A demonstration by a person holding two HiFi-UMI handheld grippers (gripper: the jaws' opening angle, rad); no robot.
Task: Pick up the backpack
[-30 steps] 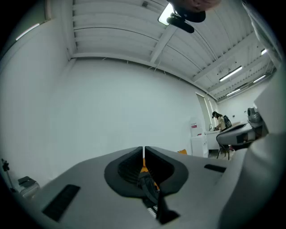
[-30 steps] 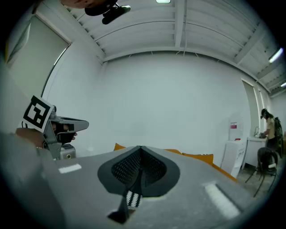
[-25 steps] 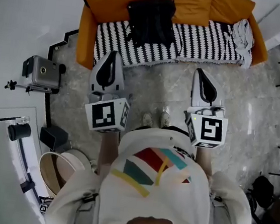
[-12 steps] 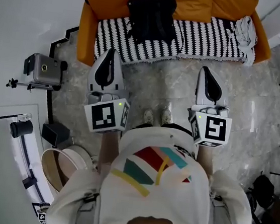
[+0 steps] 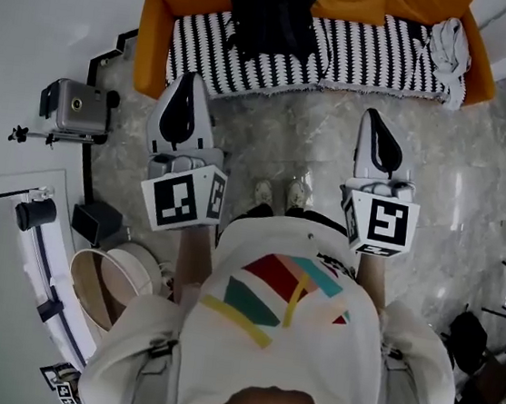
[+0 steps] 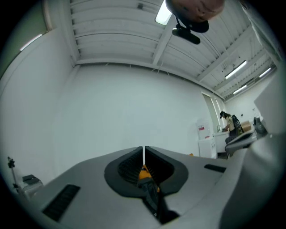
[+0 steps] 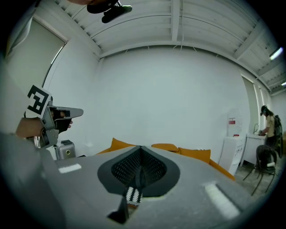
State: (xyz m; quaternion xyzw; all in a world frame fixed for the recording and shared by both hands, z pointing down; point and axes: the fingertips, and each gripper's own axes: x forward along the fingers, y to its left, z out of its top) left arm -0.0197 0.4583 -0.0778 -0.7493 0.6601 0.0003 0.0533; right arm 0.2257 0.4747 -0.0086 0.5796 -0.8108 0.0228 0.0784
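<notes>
What looks like the soft black backpack [image 5: 274,12] is lying on the orange sofa with the striped cover [image 5: 372,56], well apart from the left gripper [image 5: 187,83] and right gripper [image 5: 371,120], which are pressing empty jaws together, so the whole pick-up is waiting to be done.

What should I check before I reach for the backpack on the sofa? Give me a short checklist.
1. Backpack located, lying on the sofa seat: ok.
2. Left gripper fingers apart for a grasp: not ok, shut and empty.
3. Right gripper fingers apart: not ok, shut and empty.
4. Grippers at the backpack: not ok, neither touches it.
5. Floor between feet and sofa free of obstacles: ok.
6. Strap or handle to grab picked out: cannot tell, backpack too dark.
</notes>
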